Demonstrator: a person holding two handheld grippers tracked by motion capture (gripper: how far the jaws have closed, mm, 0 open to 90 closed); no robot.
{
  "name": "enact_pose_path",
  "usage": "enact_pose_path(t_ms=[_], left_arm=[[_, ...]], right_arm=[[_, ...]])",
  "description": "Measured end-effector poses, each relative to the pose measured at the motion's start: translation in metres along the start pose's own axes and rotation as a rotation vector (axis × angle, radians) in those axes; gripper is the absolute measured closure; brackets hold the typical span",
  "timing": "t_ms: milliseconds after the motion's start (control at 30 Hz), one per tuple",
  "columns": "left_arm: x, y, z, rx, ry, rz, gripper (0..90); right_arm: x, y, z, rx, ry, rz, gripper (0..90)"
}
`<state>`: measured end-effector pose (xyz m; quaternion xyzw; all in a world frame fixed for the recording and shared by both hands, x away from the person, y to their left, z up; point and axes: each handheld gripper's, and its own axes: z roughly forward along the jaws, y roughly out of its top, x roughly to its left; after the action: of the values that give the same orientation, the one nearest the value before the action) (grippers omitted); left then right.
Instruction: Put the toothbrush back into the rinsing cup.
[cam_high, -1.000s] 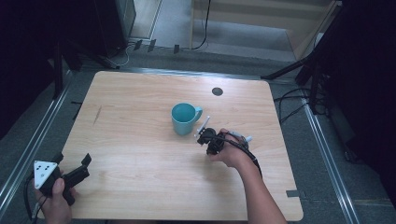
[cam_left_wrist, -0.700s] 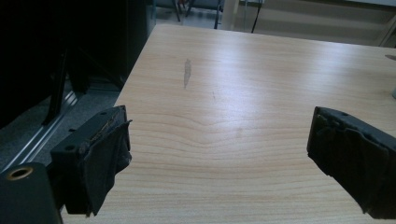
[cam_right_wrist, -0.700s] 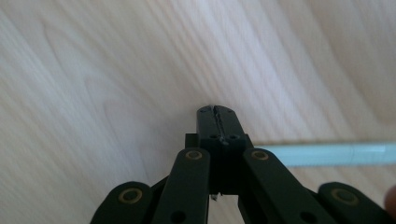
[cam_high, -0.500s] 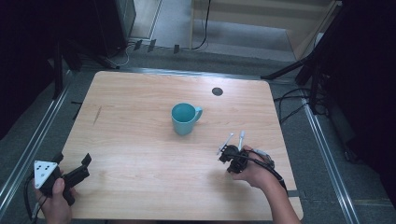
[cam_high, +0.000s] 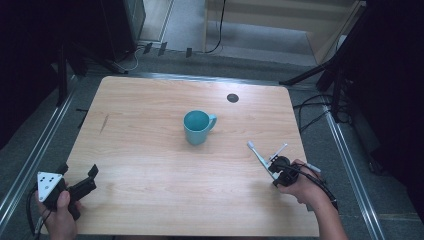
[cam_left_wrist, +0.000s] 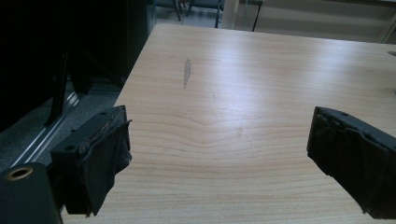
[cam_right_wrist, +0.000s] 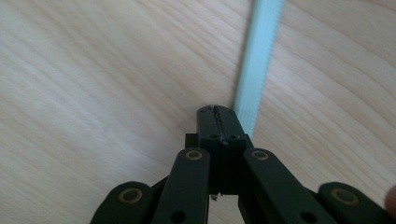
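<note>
R gripper (cam_high: 274, 169) at lower right of the high view, jaws clamped on a white toothbrush (cam_high: 259, 154) (prob. by its handle), head sticking up-left. L gripper (cam_high: 77, 175), lower left, jaws apart.

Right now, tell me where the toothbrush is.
In the high view the toothbrush is at the table's right edge, held by the right gripper, right of the teal mug.

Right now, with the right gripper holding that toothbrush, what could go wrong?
The right gripper pinches the toothbrush near one end, and most of its length sticks out, so it may pivot or slip from the fingers. It also hangs close to the right edge of the table, so a drop could roll it to the floor.
</note>
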<state>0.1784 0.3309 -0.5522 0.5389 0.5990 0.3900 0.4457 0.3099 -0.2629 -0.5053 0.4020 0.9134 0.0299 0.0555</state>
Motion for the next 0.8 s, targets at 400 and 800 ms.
enact_pose_path(t_ms=[400,800], left_arm=[[-0.001,0.0,0.0,0.002,0.001,0.003,6.1],[0.001,0.0,0.0,-0.002,-0.007,-0.008,6.1]], right_arm=[[-0.019,0.029,-0.018,-0.067,-0.009,0.006,77.3],[-0.024,0.067,0.0,0.043,-0.023,-0.015,72.7]])
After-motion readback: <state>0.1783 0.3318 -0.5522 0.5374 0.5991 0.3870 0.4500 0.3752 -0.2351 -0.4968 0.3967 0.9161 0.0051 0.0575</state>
